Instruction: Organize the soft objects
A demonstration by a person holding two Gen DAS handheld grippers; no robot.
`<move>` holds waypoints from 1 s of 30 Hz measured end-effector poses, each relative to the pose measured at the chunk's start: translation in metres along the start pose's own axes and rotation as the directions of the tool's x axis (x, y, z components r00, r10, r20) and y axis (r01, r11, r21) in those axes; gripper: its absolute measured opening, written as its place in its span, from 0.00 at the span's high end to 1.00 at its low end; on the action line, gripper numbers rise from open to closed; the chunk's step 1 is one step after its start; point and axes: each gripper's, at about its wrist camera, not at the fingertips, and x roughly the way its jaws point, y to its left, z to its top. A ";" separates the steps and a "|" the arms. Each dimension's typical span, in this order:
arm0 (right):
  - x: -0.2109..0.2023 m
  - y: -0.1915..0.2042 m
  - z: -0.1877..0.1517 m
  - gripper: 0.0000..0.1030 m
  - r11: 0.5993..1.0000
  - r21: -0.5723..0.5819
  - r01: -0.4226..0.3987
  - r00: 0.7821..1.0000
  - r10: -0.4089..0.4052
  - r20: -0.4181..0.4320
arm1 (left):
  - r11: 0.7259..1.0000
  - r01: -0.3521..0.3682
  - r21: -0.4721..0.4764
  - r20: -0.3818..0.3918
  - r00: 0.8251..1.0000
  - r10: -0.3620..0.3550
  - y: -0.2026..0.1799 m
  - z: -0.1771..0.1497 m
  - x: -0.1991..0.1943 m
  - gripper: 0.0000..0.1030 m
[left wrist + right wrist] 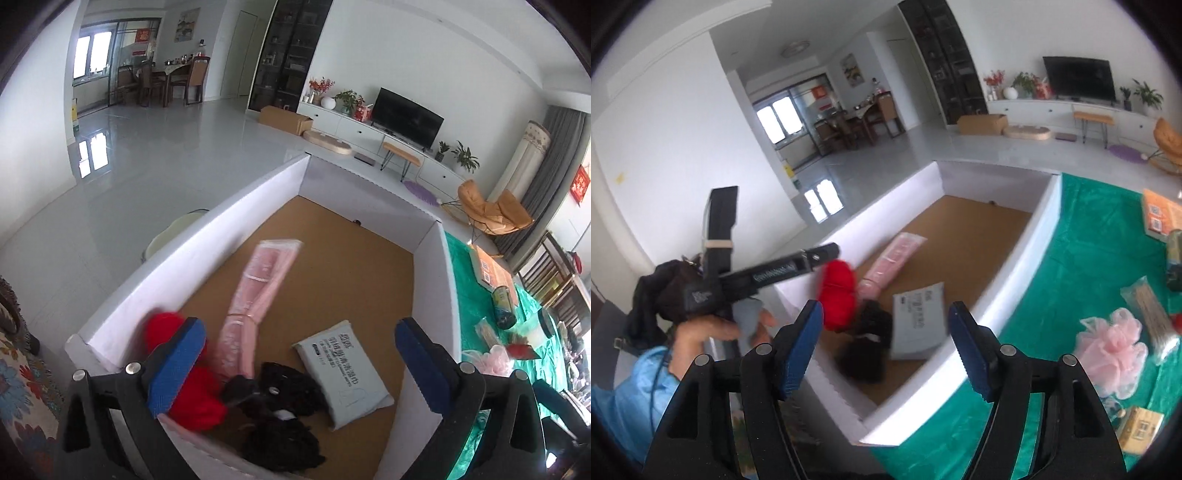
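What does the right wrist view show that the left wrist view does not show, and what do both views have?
Only the right wrist view: the person's left hand holding the other tool, and a tan packet on the green cloth. Only the left wrist view: a patterned fabric at the left edge. Both: the white-walled box, with red yarn, a pink package, a grey pouch and black items inside; and open, empty tongs.

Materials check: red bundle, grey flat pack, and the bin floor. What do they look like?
Red bundle: matte, fuzzy, probably yarn or knit fabric; no shine.
Grey flat pack: smooth plastic film with printed text and soft edges, likely a wipes pouch.
Bin floor: brown, speckled, matte, seemingly cork or fibreboard; walls look white foam board.
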 end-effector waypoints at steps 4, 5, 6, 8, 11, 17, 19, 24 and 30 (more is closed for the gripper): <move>-0.021 -0.053 -0.041 0.28 0.994 0.069 0.090 0.996 -0.090 -0.005 | 0.994 0.089 0.058 -0.011 0.996 -0.088 -0.044 -0.011 0.001 0.01; -0.023 -0.072 -0.053 0.28 0.990 0.124 0.068 0.998 -0.066 -0.017 | 0.991 0.113 0.071 -0.018 0.994 -0.112 -0.056 -0.015 0.001 0.01; -0.025 -0.090 -0.065 0.27 0.980 0.194 0.045 0.999 -0.039 -0.032 | 0.987 0.140 0.082 -0.023 0.990 -0.139 -0.068 -0.017 0.000 0.01; -0.022 -0.122 -0.094 0.27 0.947 0.321 0.029 0.997 -0.006 -0.071 | 0.975 0.197 0.101 -0.037 0.980 -0.194 -0.094 -0.022 -0.005 0.01; -0.022 -0.144 -0.127 0.27 0.920 0.380 0.092 0.989 -0.039 -0.144 | 0.952 0.266 0.154 -0.059 0.964 -0.260 -0.130 -0.033 -0.015 0.01; -0.039 -0.184 -0.145 0.29 0.897 0.402 0.186 0.975 -0.118 -0.189 | 0.883 0.343 0.321 -0.128 0.939 -0.318 -0.196 -0.063 -0.028 0.01; -0.057 -0.212 -0.150 0.30 0.861 0.444 0.247 0.968 -0.198 -0.154 | 0.862 0.358 0.359 -0.138 0.934 -0.330 -0.210 -0.070 -0.032 0.01; -0.119 -0.285 -0.164 0.28 0.682 0.604 0.412 0.881 -0.467 -0.073 | 0.845 0.372 0.385 -0.151 0.928 -0.340 -0.219 -0.080 -0.037 0.01; -0.133 -0.248 -0.159 0.28 0.745 0.522 0.415 0.875 -0.484 -0.007 | 0.853 0.377 0.360 -0.188 0.925 -0.330 -0.215 -0.088 -0.024 0.01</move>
